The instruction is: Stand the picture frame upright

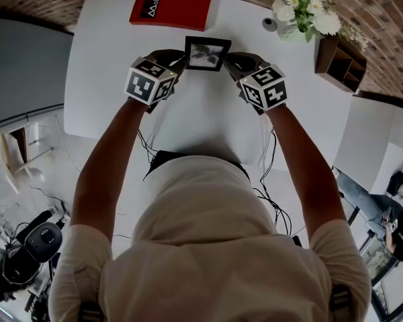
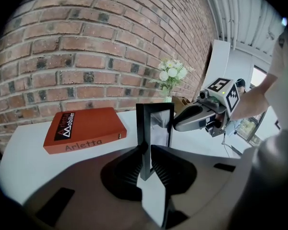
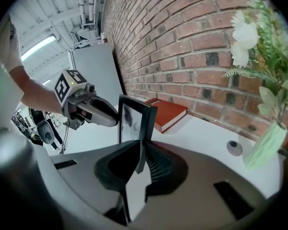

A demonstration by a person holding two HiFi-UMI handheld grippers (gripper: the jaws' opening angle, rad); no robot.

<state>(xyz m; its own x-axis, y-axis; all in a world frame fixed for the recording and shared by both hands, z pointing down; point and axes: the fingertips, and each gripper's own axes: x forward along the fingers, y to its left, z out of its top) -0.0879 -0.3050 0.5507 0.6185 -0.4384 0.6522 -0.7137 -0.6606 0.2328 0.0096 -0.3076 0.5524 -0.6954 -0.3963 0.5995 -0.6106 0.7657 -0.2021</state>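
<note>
Two grippers held one frame between them. Left gripper (image 2: 146, 159): jaws closed on one side rail of the picture frame (image 2: 155, 126), ribbed pads pressing it front and back. Right gripper (image 3: 141, 158): jaws clamped the same way on the opposite side rail.

Frame sat roughly vertical between the two, picture side toward the person, over the far middle of the white table (image 1: 101, 79). Its lower edge was hidden behind the jaws in both gripper views, and the head view did not settle it, so contact with the table could not be told. Print inside the frame was dark and blurred; subject unreadable.

Beyond the frame a red book (image 1: 171, 5) lay flat near the brick wall (image 2: 86, 32). Well apart on the right stood white flowers (image 1: 305, 9), with a small round object (image 1: 269, 24) just beside them, kind not identifiable. Wooden organiser (image 1: 339, 62) at the table's right edge, contents not discernible.
</note>
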